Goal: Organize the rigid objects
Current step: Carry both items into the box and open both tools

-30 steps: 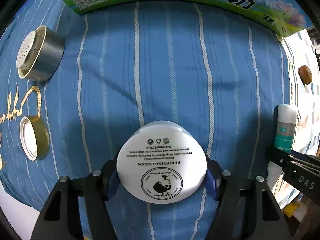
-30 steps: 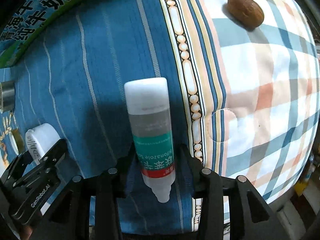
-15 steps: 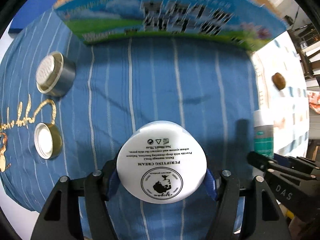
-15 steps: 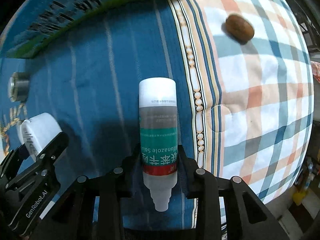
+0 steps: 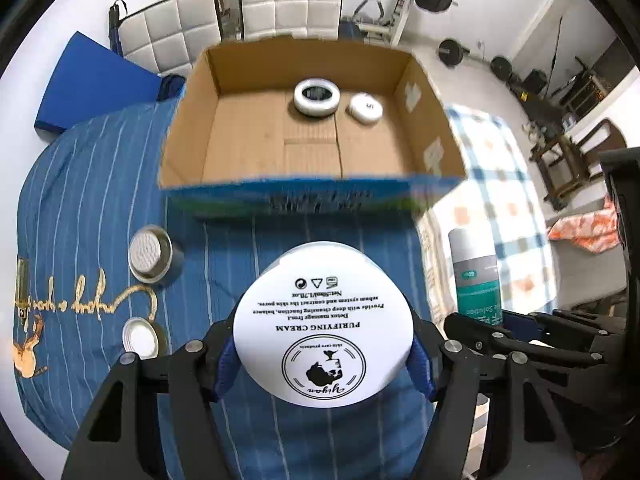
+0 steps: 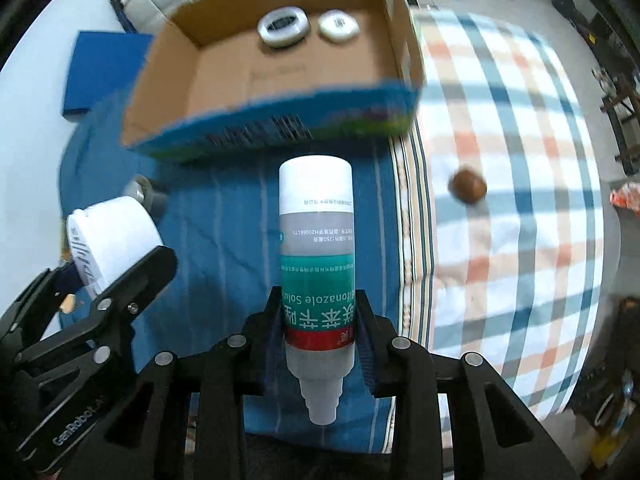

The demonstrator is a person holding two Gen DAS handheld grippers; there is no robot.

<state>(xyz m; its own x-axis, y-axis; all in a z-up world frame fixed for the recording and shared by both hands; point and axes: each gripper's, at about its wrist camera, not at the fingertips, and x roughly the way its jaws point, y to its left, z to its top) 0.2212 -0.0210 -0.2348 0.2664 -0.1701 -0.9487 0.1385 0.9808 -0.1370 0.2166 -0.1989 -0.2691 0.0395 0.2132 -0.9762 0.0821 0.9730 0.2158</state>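
My left gripper point(image 5: 323, 354) is shut on a white cream jar point(image 5: 323, 320), held bottom label up, high above the blue striped cloth point(image 5: 88, 208). My right gripper point(image 6: 318, 326) is shut on a bottle point(image 6: 316, 240) with a green label, white end pointing away and nozzle toward me. In the left wrist view that bottle point(image 5: 476, 276) shows at the right. Ahead stands an open cardboard box point(image 5: 224, 148) holding a white ring-shaped jar point(image 5: 317, 98) and a small white lid point(image 5: 365, 109). The right wrist view shows the same box point(image 6: 224, 76) and the jar point(image 6: 108, 240).
A silver tin point(image 5: 150, 254) and a gold-rimmed lid point(image 5: 140, 338) lie on the blue cloth at the left. A brown nut-like object point(image 6: 467, 186) rests on the checked cloth point(image 6: 520, 200). White chairs point(image 5: 288, 4), a blue mat point(image 5: 96, 84) and gym weights stand beyond the box.
Both grippers have risen with the jar and the bottle; the cloth dropped away and the inside of the box came into view.
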